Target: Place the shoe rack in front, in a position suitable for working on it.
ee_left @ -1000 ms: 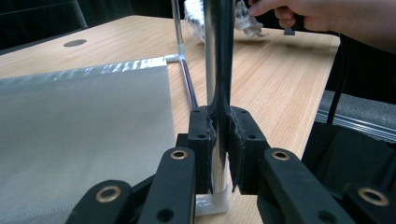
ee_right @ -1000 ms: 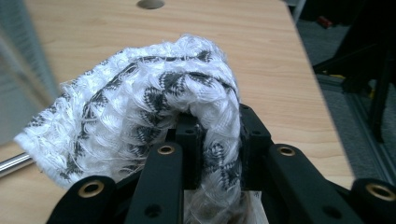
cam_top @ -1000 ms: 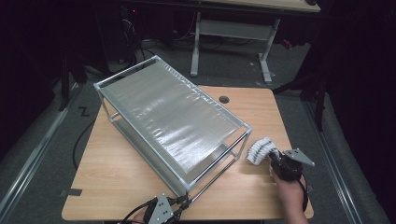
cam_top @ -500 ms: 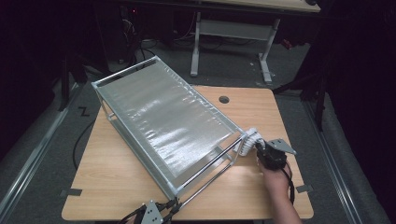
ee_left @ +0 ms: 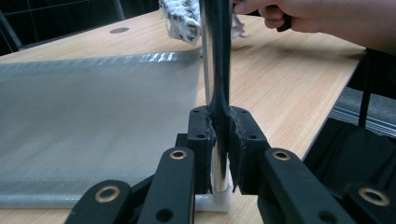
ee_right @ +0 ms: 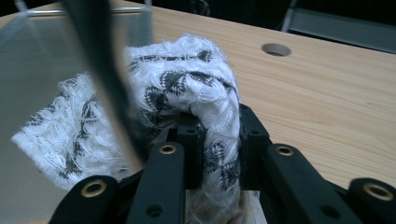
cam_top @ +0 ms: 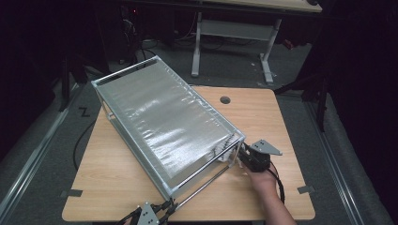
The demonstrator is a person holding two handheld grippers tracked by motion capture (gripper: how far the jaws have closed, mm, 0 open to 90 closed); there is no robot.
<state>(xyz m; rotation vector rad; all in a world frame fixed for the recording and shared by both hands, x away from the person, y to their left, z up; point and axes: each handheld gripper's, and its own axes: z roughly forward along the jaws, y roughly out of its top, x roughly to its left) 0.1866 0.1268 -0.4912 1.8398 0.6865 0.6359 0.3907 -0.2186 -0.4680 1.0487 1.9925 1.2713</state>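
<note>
While the left claw [ee_left: 218, 154] is clamped on a corner post of the rack [cam_top: 164, 119], the right claw [ee_right: 215, 140], jaws just closing, grips the cloth [ee_right: 187, 98] at the rack's near right corner. Tabletop [cam_top: 263, 117] right of it is open.

A metal-framed rack [cam_top: 164, 119] with a silvery mesh top stands skewed across the wooden table. A fluffy white cloth with dark flecks [ee_right: 187, 102] presses, seemingly, against the rack's near corner post.
</note>
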